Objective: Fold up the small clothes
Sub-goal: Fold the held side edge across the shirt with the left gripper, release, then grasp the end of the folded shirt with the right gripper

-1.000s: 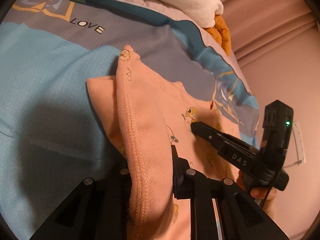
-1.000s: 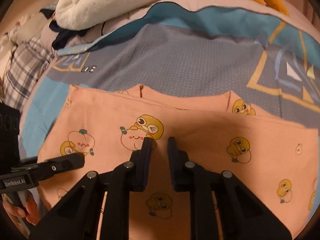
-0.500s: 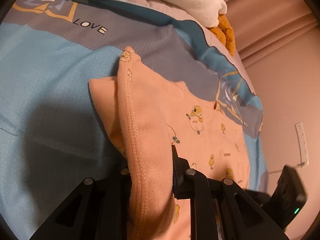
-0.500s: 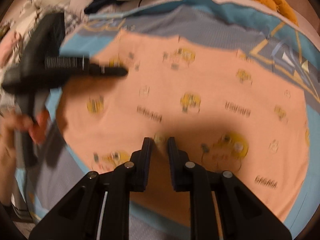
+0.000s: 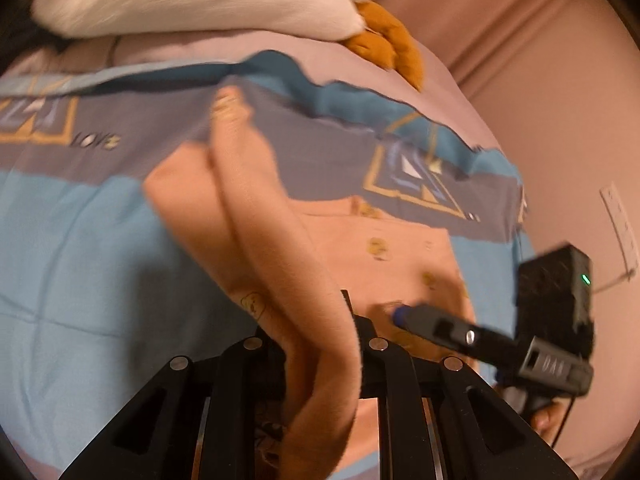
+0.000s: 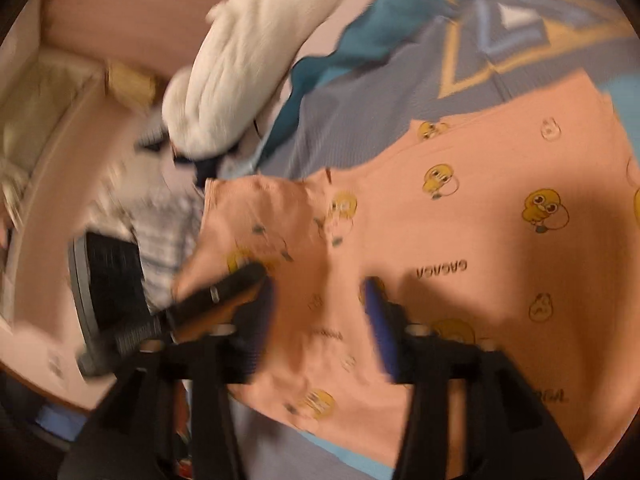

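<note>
Nearest the left camera, the left gripper (image 5: 316,344) clamps a raised fold of the peach garment (image 6: 480,240), its ridge running straight away. Beside it, the right gripper (image 6: 320,308) hovers with jaws apart. Beyond, the garment lies on the blue bedspread (image 5: 80,248).

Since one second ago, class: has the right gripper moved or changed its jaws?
Yes. The right gripper has opened and now points toward the white plush pillow, with the peach duck-print garment beneath it, beside the left gripper.
</note>
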The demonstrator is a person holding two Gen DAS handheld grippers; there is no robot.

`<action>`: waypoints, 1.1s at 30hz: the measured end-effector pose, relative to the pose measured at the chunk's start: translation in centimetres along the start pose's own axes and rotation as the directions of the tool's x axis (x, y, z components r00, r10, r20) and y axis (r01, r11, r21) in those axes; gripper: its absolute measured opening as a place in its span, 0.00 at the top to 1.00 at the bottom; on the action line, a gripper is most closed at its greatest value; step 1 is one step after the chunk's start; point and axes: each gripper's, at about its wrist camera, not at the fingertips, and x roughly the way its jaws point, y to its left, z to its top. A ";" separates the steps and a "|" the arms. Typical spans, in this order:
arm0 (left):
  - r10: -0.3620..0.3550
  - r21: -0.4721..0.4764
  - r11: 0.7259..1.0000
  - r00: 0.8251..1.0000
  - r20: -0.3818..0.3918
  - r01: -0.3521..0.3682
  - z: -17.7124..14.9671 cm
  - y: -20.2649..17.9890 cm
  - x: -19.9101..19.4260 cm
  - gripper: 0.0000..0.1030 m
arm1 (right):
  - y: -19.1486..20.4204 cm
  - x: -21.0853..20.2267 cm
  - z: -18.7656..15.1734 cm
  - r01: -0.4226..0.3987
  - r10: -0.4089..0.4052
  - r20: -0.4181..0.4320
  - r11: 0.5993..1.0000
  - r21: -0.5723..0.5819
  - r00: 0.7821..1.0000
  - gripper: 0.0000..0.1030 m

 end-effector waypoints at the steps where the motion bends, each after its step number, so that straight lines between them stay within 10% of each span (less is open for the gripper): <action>1: 0.010 0.017 1.000 1.000 -0.014 -0.010 0.0 -1.0 0.6 0.85 | -0.6 -0.1 0.1 -0.026 0.026 0.003 0.999 0.039 1.000 0.35; 5: 0.061 0.061 0.997 0.996 -0.072 -0.057 -0.6 -3.7 3.8 0.84 | -3.1 -0.3 0.2 -0.148 0.141 0.049 0.967 0.206 0.989 0.27; 10: -0.019 0.029 0.999 0.988 -0.154 0.024 -2.1 -4.2 7.2 0.60 | -5.3 -0.6 -0.2 -0.198 0.173 0.100 0.910 0.363 0.980 0.22; 12: -0.057 0.060 0.996 0.985 -0.163 0.068 -2.7 -4.8 7.0 0.45 | -5.1 -0.5 -0.4 -0.188 0.169 0.084 0.916 0.355 0.982 0.22; 21: -0.179 0.074 0.980 0.980 -0.084 0.185 -6.4 -3.2 0.8 0.45 | -3.5 0.2 0.4 -0.038 0.043 -0.013 0.960 0.278 0.999 0.23; 24: -0.133 0.055 0.989 0.990 -0.054 0.136 -8.1 -0.9 -1.2 0.45 | -3.2 0.5 0.7 0.041 -0.035 -0.031 0.975 0.217 0.999 0.35; 29: -0.118 -0.058 0.992 0.992 -0.051 0.115 -9.7 3.1 -2.2 0.45 | -3.5 1.1 1.1 0.183 -0.179 -0.048 0.977 0.109 0.983 0.88; 33: -0.130 -0.095 0.987 0.991 -0.039 0.126 -10.1 3.7 -2.7 0.45 | -2.7 0.0 2.0 0.206 -0.204 -0.038 0.978 0.040 0.978 0.91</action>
